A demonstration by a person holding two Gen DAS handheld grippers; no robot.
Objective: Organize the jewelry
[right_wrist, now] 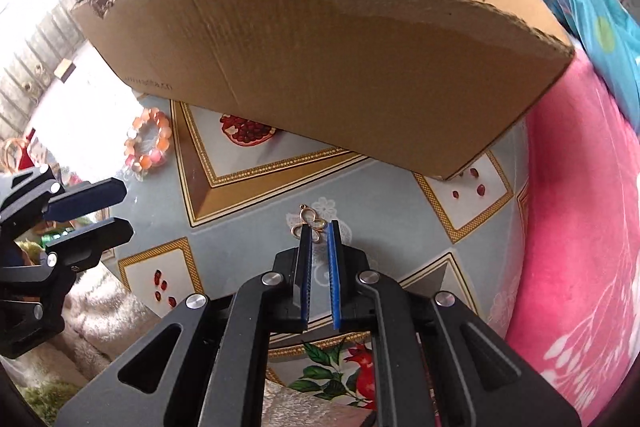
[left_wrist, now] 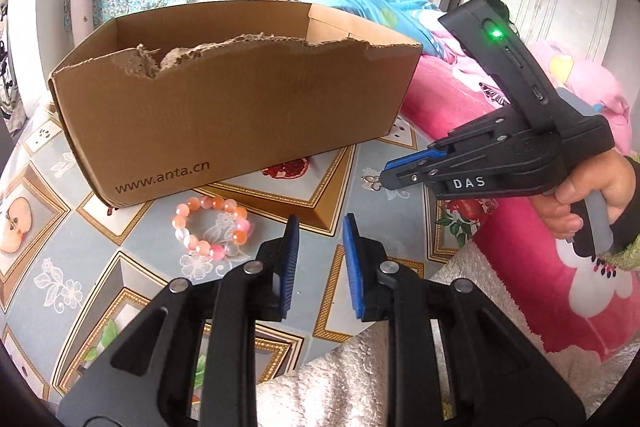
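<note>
On the bench: right tongs (right_wrist: 319, 233) pinch a gold charm (right_wrist: 310, 223).
Left tongs (left_wrist: 319, 227) slightly apart, empty; bracelet (left_wrist: 212, 227) beside box (left_wrist: 240, 107).

Bright daylight, fisheye-warped, glare at left.

We see a bracelet of orange, pink and clear round beads (left_wrist: 212, 229) lying flat just near of the open brown cardboard box with a torn front edge (left_wrist: 224, 115). Right of it, a small gold wire pendant (right_wrist: 310, 225) sits pinched between blue pads.
</note>
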